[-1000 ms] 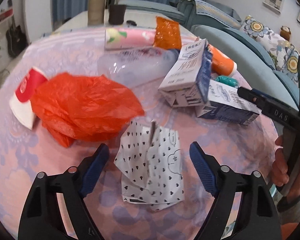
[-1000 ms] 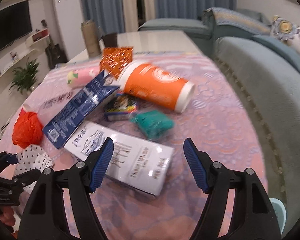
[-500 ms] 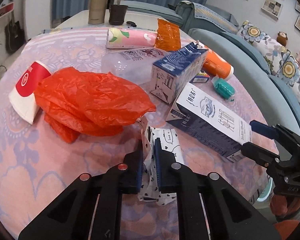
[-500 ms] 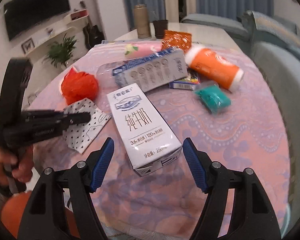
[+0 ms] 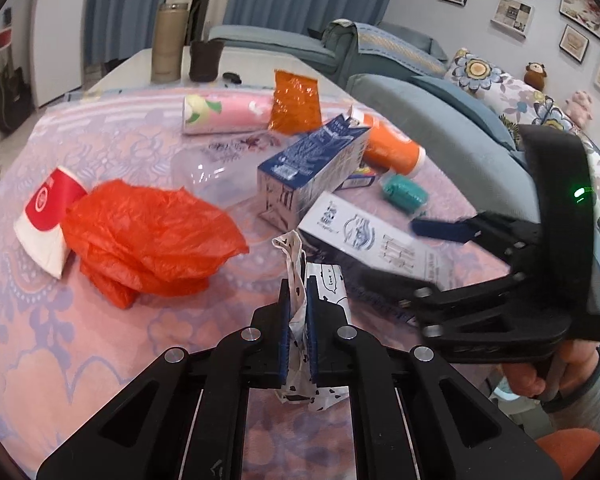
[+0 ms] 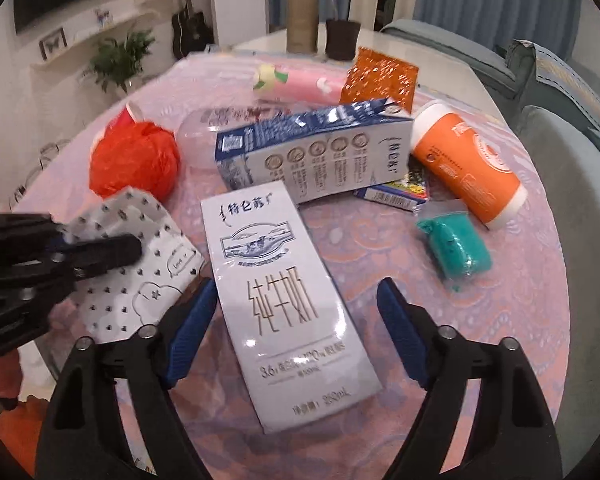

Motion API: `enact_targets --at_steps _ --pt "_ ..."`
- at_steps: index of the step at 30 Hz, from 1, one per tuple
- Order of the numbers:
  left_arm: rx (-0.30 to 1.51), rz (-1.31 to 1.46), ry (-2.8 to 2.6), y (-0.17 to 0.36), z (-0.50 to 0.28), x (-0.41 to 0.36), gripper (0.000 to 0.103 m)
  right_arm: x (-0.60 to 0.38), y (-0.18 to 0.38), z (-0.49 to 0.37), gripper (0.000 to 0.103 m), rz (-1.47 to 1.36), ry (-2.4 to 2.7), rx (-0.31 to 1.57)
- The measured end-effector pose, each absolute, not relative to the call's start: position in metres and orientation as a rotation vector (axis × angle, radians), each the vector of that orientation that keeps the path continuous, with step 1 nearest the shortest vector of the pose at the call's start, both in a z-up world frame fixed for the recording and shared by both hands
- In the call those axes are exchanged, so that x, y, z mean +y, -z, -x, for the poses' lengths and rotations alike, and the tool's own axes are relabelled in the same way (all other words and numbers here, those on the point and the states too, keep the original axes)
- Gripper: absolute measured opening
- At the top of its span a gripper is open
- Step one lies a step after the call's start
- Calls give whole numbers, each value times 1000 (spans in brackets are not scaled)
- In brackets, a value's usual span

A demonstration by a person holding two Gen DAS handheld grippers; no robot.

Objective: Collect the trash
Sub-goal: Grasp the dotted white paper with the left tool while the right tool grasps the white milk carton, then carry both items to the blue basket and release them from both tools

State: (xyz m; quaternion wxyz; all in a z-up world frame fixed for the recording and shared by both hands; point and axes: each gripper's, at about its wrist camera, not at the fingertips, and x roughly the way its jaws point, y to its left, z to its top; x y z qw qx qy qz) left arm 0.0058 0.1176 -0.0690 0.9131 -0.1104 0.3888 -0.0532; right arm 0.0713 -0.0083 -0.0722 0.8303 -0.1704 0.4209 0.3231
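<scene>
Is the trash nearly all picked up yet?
Not nearly. Nothing looks put away yet. The left tongs are pinching the spotty paper bag. The right tongs have been closing around the white milk carton but aren't squeezing it. The red bag, orange bottle and paper cup remain on the table.

Soft, even indoor light; glare on white milk carton [image 6: 288,304]; fisheye bending and dark corners; motion blur on right gripper [image 5: 384,254]

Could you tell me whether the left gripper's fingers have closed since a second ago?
Yes. The left gripper straddled the heart-print paper bag with its jaws wide apart; now they are pinched together on the bag's folded top, above the pink tablecloth.
</scene>
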Motion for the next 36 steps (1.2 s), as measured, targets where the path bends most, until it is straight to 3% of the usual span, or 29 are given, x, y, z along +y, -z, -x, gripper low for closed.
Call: enact_targets --at_steps 5,13,24,29,36 --pt "784 220 109 64 -4 116 5 -4 77 -62 57 404 -667 893" --pt "678 198 201 27 -1 87 5 -89 41 -47 55 148 -518 827" --pt "524 9 520 -42 -18 -68 5 -274 -15 4 55 -42 -158 702" --pt "560 -56 667 -31 -35 -143 5 -350 8 19 55 -119 -1 749" --pt "781 -132 837 43 -61 -231 5 -419 83 24 55 -243 156 924"
